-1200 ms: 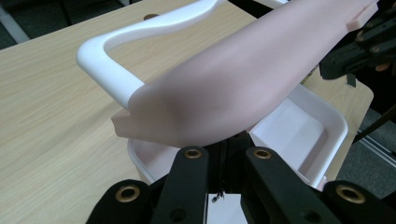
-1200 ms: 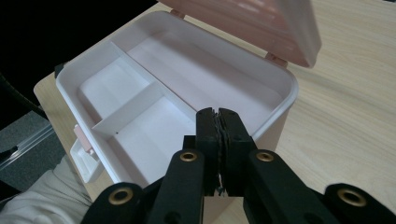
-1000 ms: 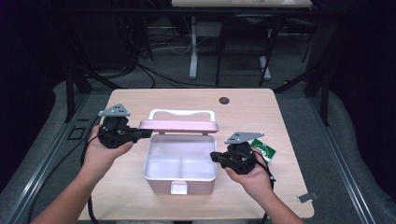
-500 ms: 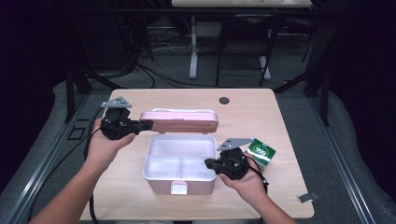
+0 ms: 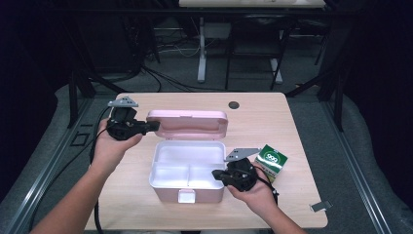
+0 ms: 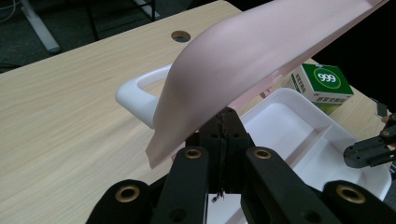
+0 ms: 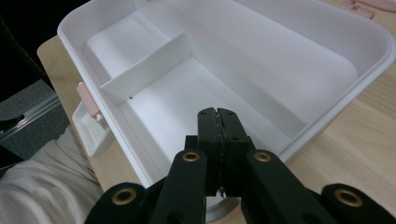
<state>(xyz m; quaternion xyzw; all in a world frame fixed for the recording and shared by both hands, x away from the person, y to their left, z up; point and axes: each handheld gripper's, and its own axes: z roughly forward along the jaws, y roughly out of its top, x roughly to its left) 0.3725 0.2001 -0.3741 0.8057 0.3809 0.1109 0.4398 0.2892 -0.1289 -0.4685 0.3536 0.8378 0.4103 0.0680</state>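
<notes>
High view: pink lunch box (image 5: 187, 187) open mid-table (image 5: 272, 117), lid (image 5: 187, 122) raised.
Left gripper (image 5: 146, 126): jaws pinched on lid's left edge.
Right gripper (image 5: 218, 174): jaws closed, empty, at box's right rim.
Green carton (image 5: 271, 161): right of box.

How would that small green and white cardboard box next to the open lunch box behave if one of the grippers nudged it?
The small green and white cardboard box looks light, so it would probably slide on the smooth wooden table rather than resist. Its flat faces mean it shouldn't roll. Thin card might dent under a hard squeeze.
</notes>
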